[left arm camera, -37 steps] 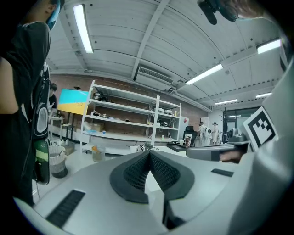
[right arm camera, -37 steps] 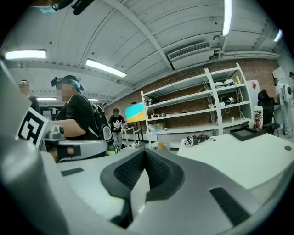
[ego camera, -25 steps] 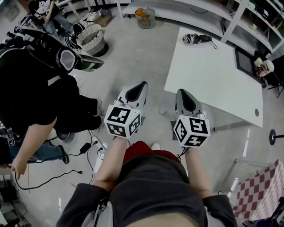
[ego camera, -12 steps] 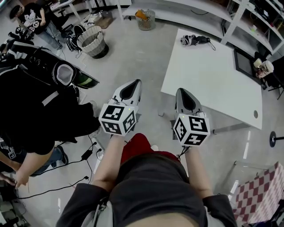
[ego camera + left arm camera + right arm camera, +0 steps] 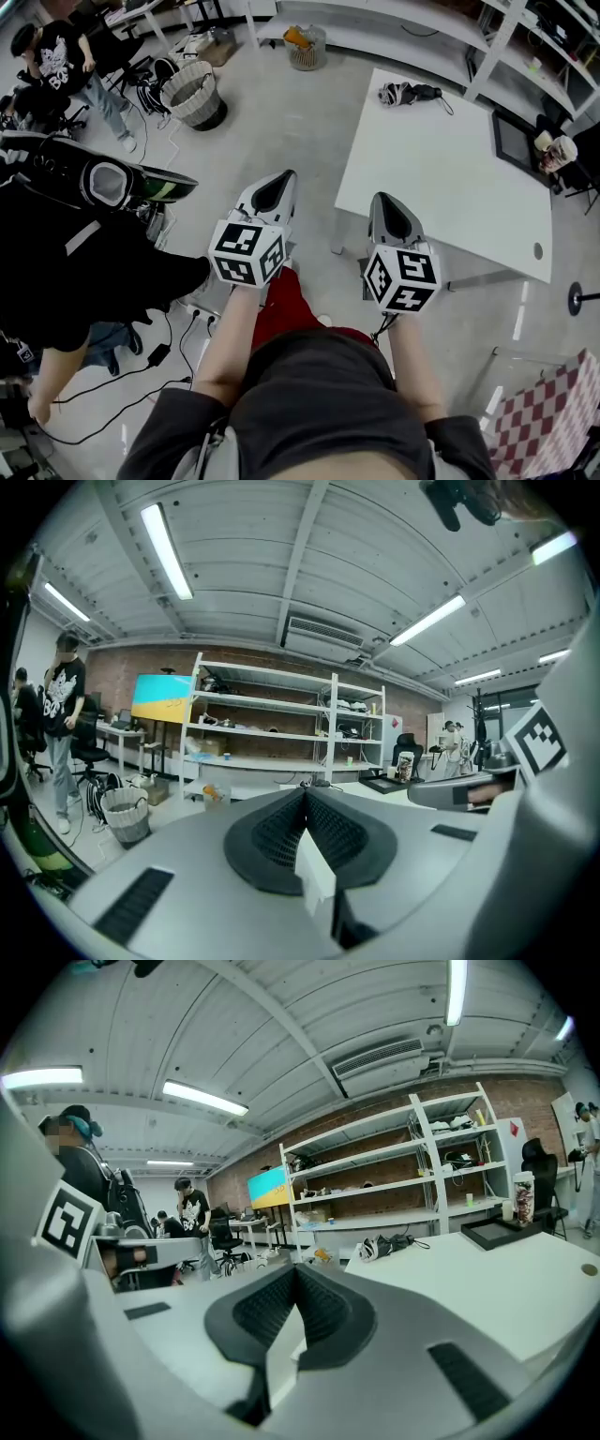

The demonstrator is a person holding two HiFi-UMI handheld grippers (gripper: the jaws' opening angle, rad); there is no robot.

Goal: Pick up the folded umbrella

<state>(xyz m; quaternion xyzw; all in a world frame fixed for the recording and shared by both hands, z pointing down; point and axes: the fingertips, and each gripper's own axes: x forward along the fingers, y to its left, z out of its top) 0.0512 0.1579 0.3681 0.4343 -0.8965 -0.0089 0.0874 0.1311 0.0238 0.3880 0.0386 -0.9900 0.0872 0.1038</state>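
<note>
Task status: not begun. Folded umbrella [image 5: 409,93] lies untouched at the table's [image 5: 450,178] far corner. The 2 grippers, left gripper [image 5: 279,180] and right gripper [image 5: 386,201], are pressed together and empty by the table's near side. Remaining: approach, grasp, lift.

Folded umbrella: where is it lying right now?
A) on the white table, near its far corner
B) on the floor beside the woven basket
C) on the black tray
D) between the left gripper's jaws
A: the head view shows the folded umbrella lying on the white table near its far corner, with nothing gripping it.
</note>
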